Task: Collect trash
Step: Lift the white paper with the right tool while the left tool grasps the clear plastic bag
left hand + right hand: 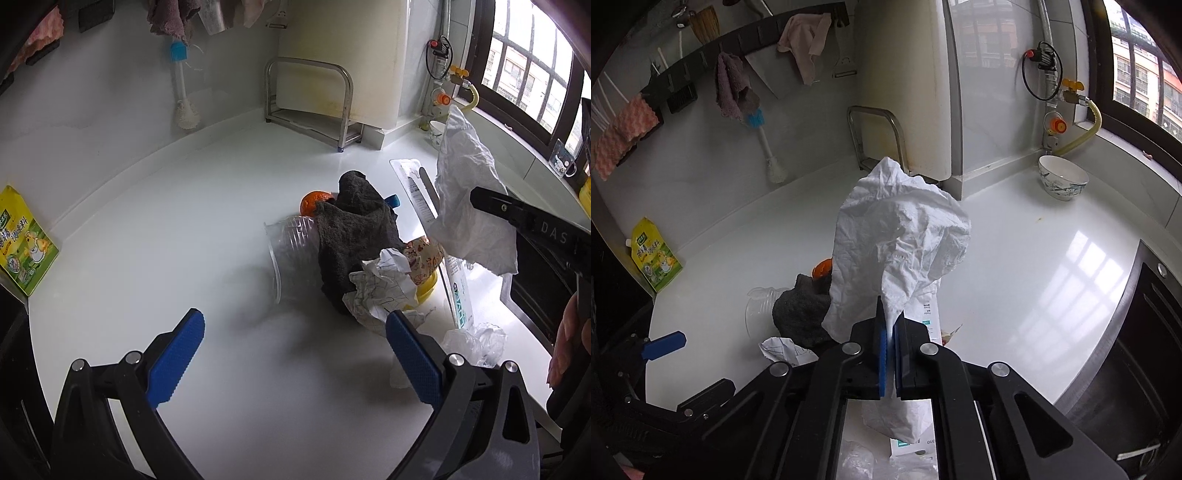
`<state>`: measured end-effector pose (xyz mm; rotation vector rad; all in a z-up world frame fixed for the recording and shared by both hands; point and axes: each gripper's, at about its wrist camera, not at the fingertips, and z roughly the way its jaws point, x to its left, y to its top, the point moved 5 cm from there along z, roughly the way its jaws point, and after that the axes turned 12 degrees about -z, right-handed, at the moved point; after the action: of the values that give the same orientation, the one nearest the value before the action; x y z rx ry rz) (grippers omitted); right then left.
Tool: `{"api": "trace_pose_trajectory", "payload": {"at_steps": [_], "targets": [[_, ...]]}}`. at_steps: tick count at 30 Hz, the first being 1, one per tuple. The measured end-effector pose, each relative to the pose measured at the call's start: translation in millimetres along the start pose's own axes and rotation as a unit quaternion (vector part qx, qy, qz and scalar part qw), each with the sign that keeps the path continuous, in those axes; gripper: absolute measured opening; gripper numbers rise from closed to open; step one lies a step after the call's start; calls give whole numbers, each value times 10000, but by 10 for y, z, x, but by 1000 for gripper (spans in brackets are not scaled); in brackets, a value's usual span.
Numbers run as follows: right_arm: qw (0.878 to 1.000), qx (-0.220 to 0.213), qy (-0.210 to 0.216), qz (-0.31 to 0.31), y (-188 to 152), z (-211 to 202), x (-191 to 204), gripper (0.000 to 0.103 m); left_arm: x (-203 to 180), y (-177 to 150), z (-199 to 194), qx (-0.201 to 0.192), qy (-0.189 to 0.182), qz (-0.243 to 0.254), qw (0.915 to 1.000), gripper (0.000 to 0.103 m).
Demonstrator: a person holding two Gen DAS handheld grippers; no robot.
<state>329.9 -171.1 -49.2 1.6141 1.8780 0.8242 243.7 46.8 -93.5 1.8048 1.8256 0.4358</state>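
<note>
My right gripper (pixel 891 328) is shut on a crumpled white paper towel (pixel 897 240) and holds it above the white counter (pixel 1015 266); the towel also shows in the left wrist view (pixel 465 192). My left gripper (pixel 295 339) is open and empty, low over the counter (pixel 184 229), just in front of the trash pile. The pile holds a dark grey cloth (pixel 354 236), a clear plastic cup (pixel 288 251) on its side, an orange peel (pixel 314 201), crumpled printed paper (pixel 380 291), a patterned wrapper (pixel 421 254), a toothpaste box (pixel 458 291) and a clear plastic wrap (pixel 476 341).
A green-yellow seasoning pouch (pixel 26 243) stands at the left. A steel rack (pixel 314 99) and a bottle brush (pixel 183 96) are at the back wall. A bowl (pixel 1062 177) sits by the window. A black stove (pixel 1137 332) borders the counter on the right.
</note>
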Motion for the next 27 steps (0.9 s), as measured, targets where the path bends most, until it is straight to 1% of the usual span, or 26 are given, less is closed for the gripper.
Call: {"api": "trace_pose_trajectory", "payload": {"at_steps": [4,9,13,19,23,27], "targets": [[9999,-107,-80,85,-6,-162,-73,3,-62,-63,-24,1,-49,52,10000,97],[9993,-119,-275,229,-165,-363,-177,3,-187,-173,-73,14,-177,81,9998,97],[9977,-64,-476,487,-404,-540,-350,3,-343,-306,-94,48,-245,75,9997,97],[9947,11,-670,782,-777,-810,-610,3,-683,-559,13,244,-314,162,9991,97],[9932,89,-725,906,-1053,-990,-743,3,-866,-659,137,261,-230,192,9992,97],[9920,169,-718,1023,-1290,-1133,-853,3,-947,-716,314,325,-97,65,9994,97]]}}
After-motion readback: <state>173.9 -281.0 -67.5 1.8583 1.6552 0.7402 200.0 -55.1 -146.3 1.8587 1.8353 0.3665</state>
